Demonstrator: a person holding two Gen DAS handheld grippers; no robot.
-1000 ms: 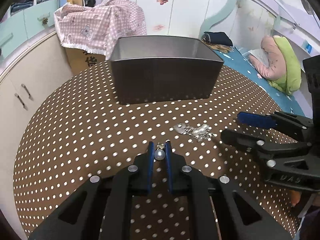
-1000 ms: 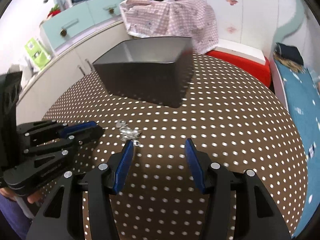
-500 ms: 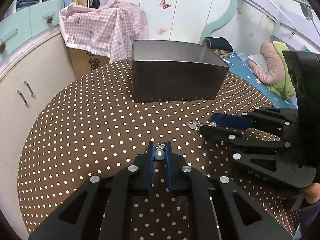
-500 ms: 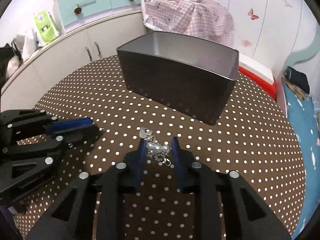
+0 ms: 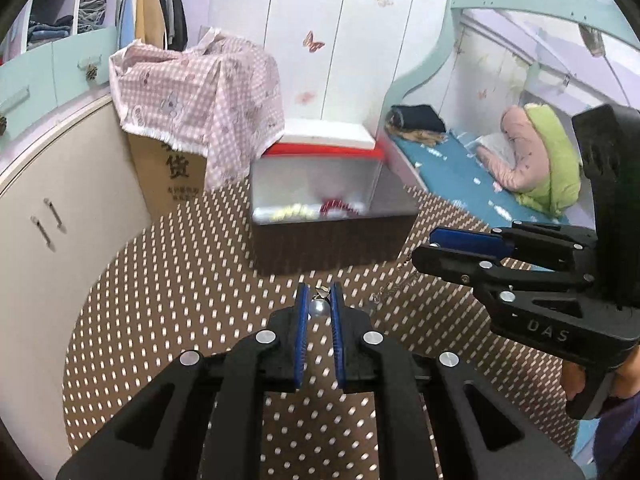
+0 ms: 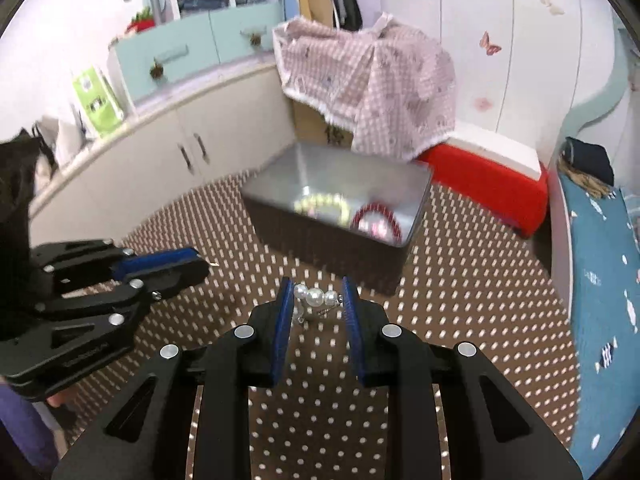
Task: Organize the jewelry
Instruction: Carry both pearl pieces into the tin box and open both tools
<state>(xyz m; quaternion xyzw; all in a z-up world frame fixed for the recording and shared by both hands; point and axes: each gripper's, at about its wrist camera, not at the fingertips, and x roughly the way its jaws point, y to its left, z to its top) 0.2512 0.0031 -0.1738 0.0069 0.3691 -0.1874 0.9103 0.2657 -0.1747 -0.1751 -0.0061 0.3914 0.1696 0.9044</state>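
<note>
Clearly both hands are in the carrying step, each gripper bearing one small piece toward the box. Farthest left, the left gripper has its blue-padded jaws pinched nearly together on a single round pearl earring with a small silvery fitting, held up off the round table with its brown white-dotted cloth.

Ahead of both grippers, in the middle of the table, stands the dark rectangular metal box with a pale grey inside. A yellowish bead bracelet and a red bead bracelet already lie on its floor, so part of the sorting is done.

To the right, the right gripper has just been closing, and its pads now clamp a short row of white pearls with a fine silvery chain dangling beneath; this piece too hangs clear of the cloth. In the left wrist view that chain trails below the right gripper's tips, near the box's front wall.

Next, I judge, each gripper must travel forward over the box's near rim, high enough that the hanging chain does not catch the edge, then part its jaws above a bare patch of the floor. The pearl earring is small and round, so it may roll on landing; a low release would suit it.
</note>
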